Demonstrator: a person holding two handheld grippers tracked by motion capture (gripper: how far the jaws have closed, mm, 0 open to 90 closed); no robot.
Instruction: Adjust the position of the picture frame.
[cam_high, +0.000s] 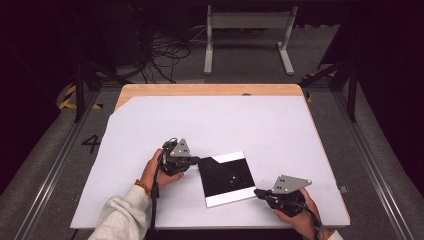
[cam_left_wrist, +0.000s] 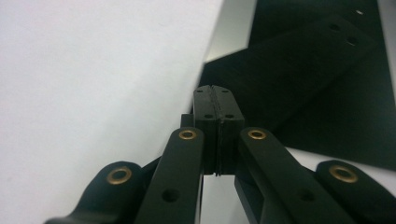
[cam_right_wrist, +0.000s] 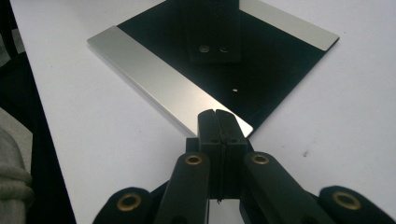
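A square black plate (cam_high: 241, 181) with a silver strip along two opposite edges lies on the white sheet (cam_high: 250, 125), turned at an angle. A black bar (cam_high: 219, 171) with two small holes rests on top of it. My left gripper (cam_high: 196, 160) is shut, with its tips at the plate's left corner (cam_left_wrist: 345, 116), where the bar (cam_left_wrist: 299, 60) runs away from the jaws. My right gripper (cam_high: 257, 191) is also shut, with its tips at the plate's near right corner, on the end of a silver strip (cam_right_wrist: 154, 74). Beyond it lies the bar (cam_right_wrist: 212, 28).
The white sheet covers most of a wooden table (cam_high: 210, 90). Its front edge (cam_high: 210, 225) runs just below both hands. Past the table, a grey floor holds a white frame (cam_high: 247, 30) and loose cables (cam_high: 165, 50).
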